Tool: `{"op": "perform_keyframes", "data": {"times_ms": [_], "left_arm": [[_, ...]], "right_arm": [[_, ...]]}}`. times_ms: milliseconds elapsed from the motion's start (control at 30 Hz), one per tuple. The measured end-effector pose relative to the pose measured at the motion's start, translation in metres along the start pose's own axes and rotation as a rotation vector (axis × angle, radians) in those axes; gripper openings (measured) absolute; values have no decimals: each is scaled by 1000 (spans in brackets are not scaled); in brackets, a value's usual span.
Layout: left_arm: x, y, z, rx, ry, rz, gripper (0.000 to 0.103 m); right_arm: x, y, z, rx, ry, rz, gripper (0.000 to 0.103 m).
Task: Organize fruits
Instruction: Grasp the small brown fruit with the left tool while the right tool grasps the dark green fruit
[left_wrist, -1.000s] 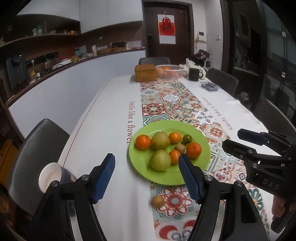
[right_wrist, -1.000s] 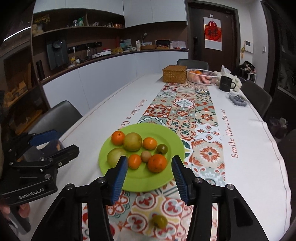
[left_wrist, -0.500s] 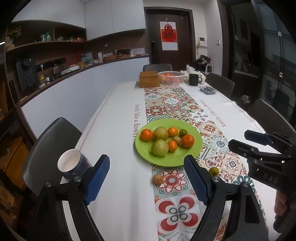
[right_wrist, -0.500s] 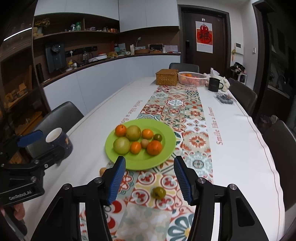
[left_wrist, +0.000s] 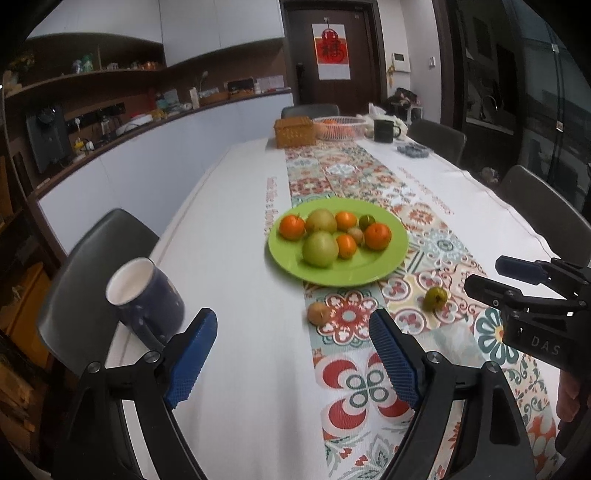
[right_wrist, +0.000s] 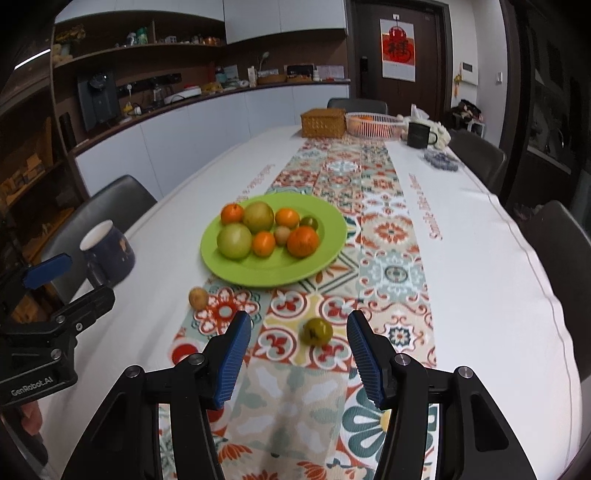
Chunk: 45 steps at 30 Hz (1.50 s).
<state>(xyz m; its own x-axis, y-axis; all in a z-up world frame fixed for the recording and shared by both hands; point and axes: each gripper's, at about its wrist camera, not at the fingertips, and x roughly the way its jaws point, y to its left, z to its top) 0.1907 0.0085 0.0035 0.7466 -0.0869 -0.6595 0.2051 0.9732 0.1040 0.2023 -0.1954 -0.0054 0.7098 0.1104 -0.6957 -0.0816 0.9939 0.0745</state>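
A green plate (left_wrist: 384, 267) (right_wrist: 325, 254) holds several oranges, two pears and small fruits on the patterned runner. A small brown fruit (left_wrist: 319, 313) (right_wrist: 198, 297) and a small green fruit (left_wrist: 435, 298) (right_wrist: 317, 331) lie loose on the runner in front of the plate. My left gripper (left_wrist: 291, 354) is open and empty, well short of the brown fruit. My right gripper (right_wrist: 297, 349) is open and empty, with the green fruit just ahead between its fingers' line. Each gripper shows at the edge of the other's view.
A dark blue mug (left_wrist: 146, 297) (right_wrist: 107, 253) stands near the table's left edge. A wicker box (right_wrist: 323, 122), a white basket (right_wrist: 373, 125) with oranges and a black mug (right_wrist: 419, 134) stand at the far end. Chairs (left_wrist: 99, 258) line both sides.
Both grippers have pulled back from the plate toward the near table edge. The two loose fruits and the blue mug have come fully into view.
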Motion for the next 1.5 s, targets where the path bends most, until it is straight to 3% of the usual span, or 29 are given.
{"op": "perform_keyframes", "data": {"times_ms": [700, 833, 1067, 1267, 1367, 1500], "left_arm": [[88, 0, -15, -1, 95, -51, 83], [105, -2, -14, -2, 112, -67, 76], [128, -7, -10, -5, 135, -71, 61], [138, -13, -9, -5, 163, -104, 38], [142, -16, -10, 1, 177, -110, 27], [140, -18, -10, 5, 175, -117, 27]], "right_arm": [[73, -10, -13, 18, 121, -31, 55], [83, -12, -15, 17, 135, -38, 54], [93, -14, -16, 17, 149, -23, 44], [98, -16, -16, 22, 157, -3, 31], [99, -17, -16, 19, 155, 2, 30], [98, -16, -15, 18, 154, 9, 30]]}}
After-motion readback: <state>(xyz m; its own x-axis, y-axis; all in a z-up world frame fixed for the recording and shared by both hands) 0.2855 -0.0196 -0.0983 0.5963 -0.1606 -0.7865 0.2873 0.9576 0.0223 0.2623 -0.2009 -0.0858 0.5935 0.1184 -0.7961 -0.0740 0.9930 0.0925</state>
